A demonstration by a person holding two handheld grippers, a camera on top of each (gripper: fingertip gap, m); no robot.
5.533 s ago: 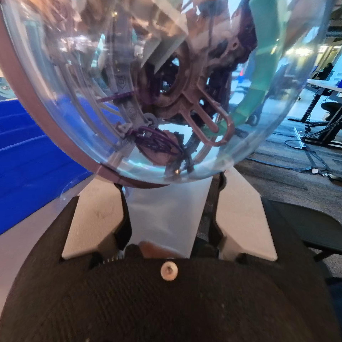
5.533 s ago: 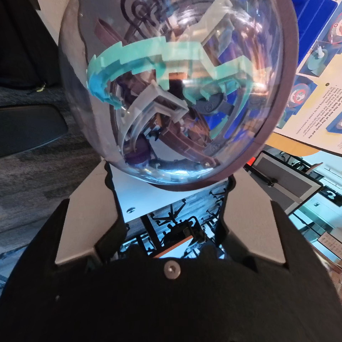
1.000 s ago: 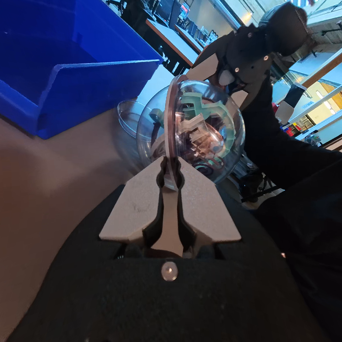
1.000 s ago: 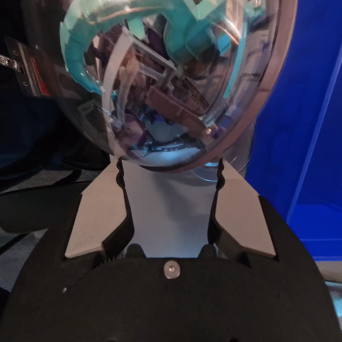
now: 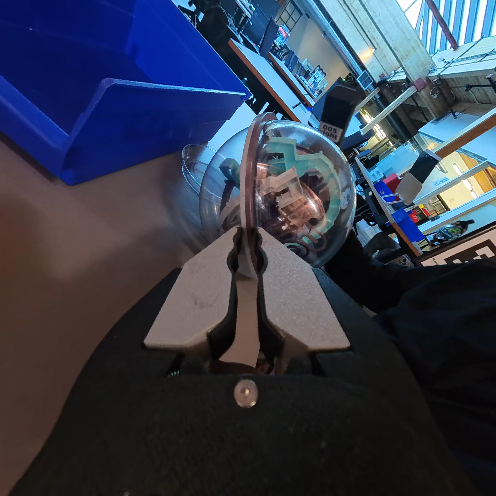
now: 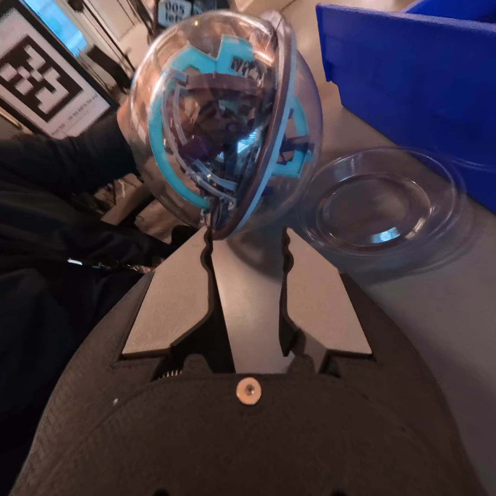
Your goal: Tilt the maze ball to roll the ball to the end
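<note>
The maze ball [image 5: 279, 193] is a clear sphere with teal, white and purple tracks inside and a dark rim around its middle. My left gripper [image 5: 247, 239] is shut on that rim, with both pads pressed against it. In the right wrist view the maze ball [image 6: 222, 120] is blurred and tilted, and its lowest rim sits just ahead of my right gripper [image 6: 247, 236]. The right fingers stand apart. The rim is close to the left fingertip [image 6: 204, 241] and well clear of the other, so this gripper grips nothing.
A clear round stand dish [image 6: 381, 204] lies on the beige table [image 6: 402, 308] next to the ball and also shows in the left wrist view [image 5: 196, 163]. A blue bin [image 5: 107, 80] stands behind it. A person's dark sleeve [image 6: 67, 161] is on the left, with a black-and-white marker board [image 6: 40, 77] behind it.
My right gripper has drawn back from the sphere, and its fingers stand closer together than a second ago. My left gripper stays shut on the rim. Earlier, both grippers had their fingers spread wide against the sphere.
</note>
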